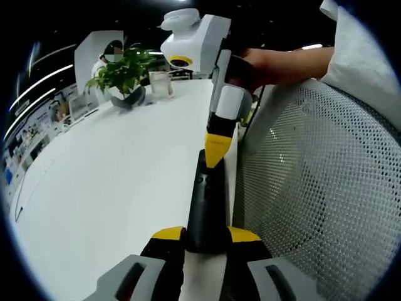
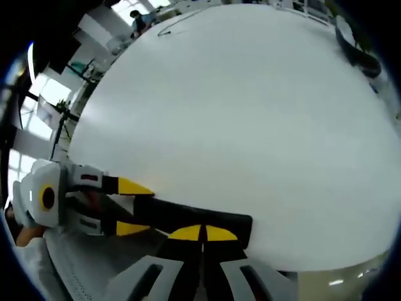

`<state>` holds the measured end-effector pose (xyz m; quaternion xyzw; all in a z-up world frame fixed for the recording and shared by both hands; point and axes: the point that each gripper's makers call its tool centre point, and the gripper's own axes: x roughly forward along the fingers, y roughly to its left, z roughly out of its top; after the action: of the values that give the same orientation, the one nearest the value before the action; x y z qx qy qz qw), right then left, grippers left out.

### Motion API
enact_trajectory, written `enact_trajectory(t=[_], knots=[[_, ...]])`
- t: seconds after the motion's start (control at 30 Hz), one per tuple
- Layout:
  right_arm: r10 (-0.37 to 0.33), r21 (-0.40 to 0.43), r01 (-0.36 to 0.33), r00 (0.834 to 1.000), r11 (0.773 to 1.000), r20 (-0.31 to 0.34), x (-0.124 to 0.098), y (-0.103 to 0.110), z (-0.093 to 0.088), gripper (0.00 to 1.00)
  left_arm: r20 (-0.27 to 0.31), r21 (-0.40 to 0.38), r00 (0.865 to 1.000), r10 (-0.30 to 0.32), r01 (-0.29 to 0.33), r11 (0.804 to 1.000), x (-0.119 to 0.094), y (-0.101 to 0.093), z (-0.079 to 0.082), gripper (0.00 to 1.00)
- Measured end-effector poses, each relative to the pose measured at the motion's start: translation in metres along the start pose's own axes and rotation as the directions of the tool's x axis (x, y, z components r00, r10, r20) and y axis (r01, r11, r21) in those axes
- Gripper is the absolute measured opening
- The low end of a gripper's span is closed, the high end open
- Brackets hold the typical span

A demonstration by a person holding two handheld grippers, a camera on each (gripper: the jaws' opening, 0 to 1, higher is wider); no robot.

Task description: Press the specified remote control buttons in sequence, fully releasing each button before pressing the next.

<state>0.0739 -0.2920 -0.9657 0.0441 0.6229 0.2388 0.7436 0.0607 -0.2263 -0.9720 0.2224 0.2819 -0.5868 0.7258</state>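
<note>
1. Here is the left gripper (image 1: 206,241), coming up from the bottom of the left gripper view, its yellow-tipped fingers (image 1: 168,234) pinching the near end of the black remote control (image 1: 207,207).
2. The remote runs lengthwise away from that grip, lying along the right-hand edge of the white worktop (image 1: 113,188), with a white mesh chair back (image 1: 326,188) just beside it.
3. The right gripper (image 1: 217,145) comes down from above, its yellow tip pointing at the far half of the remote and meeting its top face, as far as the left gripper view shows.
4. A person's hand (image 1: 263,66) is wrapped around that right gripper's body.
5. Switching to the right gripper view: the right gripper's own fingers (image 2: 185,233) are pressed together, yellow pads side by side with only a thin seam between them, sitting right over the remote's edge.
6. In that view the remote (image 2: 200,219) stretches across the near edge of the worktop (image 2: 250,125), and the left gripper (image 2: 131,207) comes in from the left, one yellow finger on each side of the remote's end.
7. At the far end of the worktop stand a potted plant (image 1: 122,78) and a glass (image 1: 160,83), well apart from the action.
</note>
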Motion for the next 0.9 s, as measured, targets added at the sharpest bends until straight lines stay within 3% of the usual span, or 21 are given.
enact_trajectory(t=[0.27, 0.4, 0.5, 0.73, 0.9], knots=[[0.027, 0.039, -0.026, 1.000, 0.999, -0.006, 0.000, -0.002, 0.001, 0.00, 0.000, 0.003, 1.000, -0.002, 0.002, 1.000, 0.000, 0.000, 0.001, 0.24], [0.080, 0.127, -0.081, 0.997, 0.989, 0.012, -0.001, -0.003, 0.001, 0.00, 0.000, 0.004, 1.000, -0.003, 0.003, 1.000, 0.000, 0.000, 0.001, 0.24], [0.092, 0.148, -0.093, 0.996, 0.985, 0.013, -0.001, -0.003, 0.001, 0.00, 0.000, 0.000, 1.000, -0.001, 0.001, 1.000, 0.000, 0.000, 0.001, 0.24], [0.104, 0.171, -0.104, 0.995, 0.980, 0.009, -0.002, 0.000, 0.001, 0.00, -0.005, 0.003, 1.000, -0.003, 0.003, 1.000, 0.000, -0.001, 0.001, 0.24], [0.131, 0.144, -0.132, 0.991, 0.981, 0.016, -0.001, 0.007, 0.003, 0.00, -0.011, 0.018, 1.000, -0.012, 0.013, 1.000, 0.000, -0.004, 0.002, 0.24]])
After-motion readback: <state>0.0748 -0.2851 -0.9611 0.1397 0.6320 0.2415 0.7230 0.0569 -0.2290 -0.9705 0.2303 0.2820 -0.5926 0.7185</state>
